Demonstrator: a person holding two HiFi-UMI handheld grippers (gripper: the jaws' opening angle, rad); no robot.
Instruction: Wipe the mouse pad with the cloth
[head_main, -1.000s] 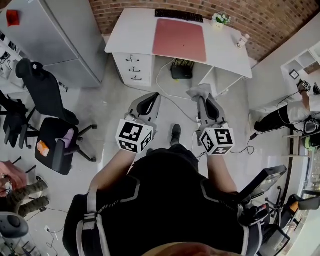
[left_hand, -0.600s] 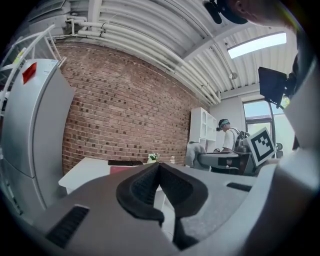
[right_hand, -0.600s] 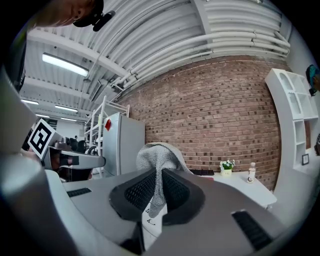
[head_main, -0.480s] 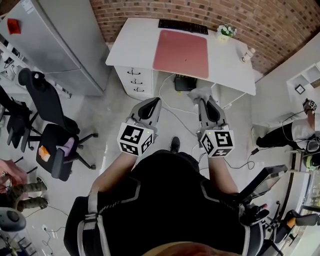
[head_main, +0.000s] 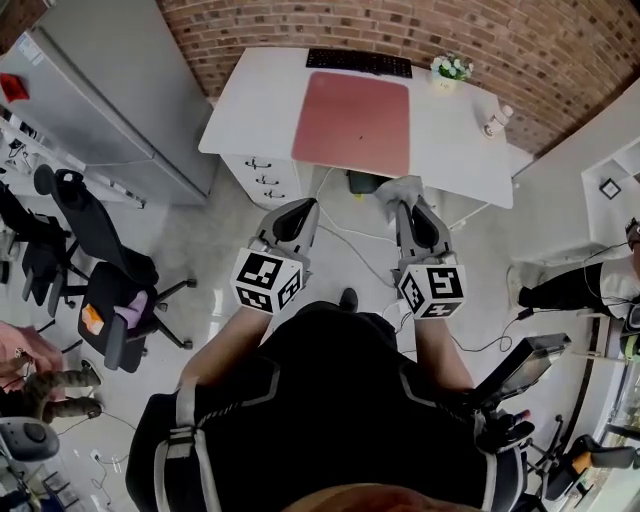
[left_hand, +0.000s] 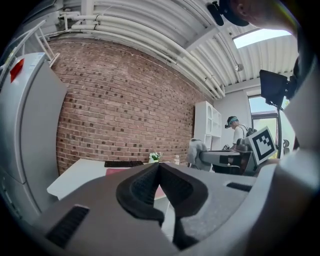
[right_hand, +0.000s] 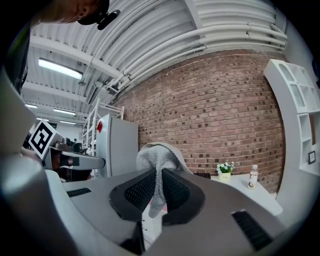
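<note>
Jaws, right: the right gripper (right_hand: 157, 172) is clamped shut on the grey cloth (right_hand: 159, 150). A wad of it bulges above the tips and a tail hangs down between them.
Jaws, left: the left gripper (left_hand: 160, 167) is closed tip to tip, with nothing held.
Mouse pad: the pink mouse pad (head_main: 352, 122) lies flat on the white tabletop (head_main: 250, 100), apart from both grippers. From where I stand, the wiping has not begun.
Which way: the pad lies ahead of both grippers, away from the person, roughly between the lines the two grippers point along. Its near edge faces the cloth.
Long axis: from above the pad looks close to square, and I cannot tell which side is longer. Its edges run parallel to the tabletop's.
Nearer hand: the right one. The cloth points at the pad's near right corner, so I judge the reach to be forward and a little leftward.
Around the pad: a black keyboard (head_main: 358, 62) sits just beyond its far edge. A flower pot (head_main: 450, 68) and a bottle (head_main: 493, 120) stand to its right.
Count: one cloth, one mouse pad, two grippers, one keyboard, one flower pot, one bottle.
</note>
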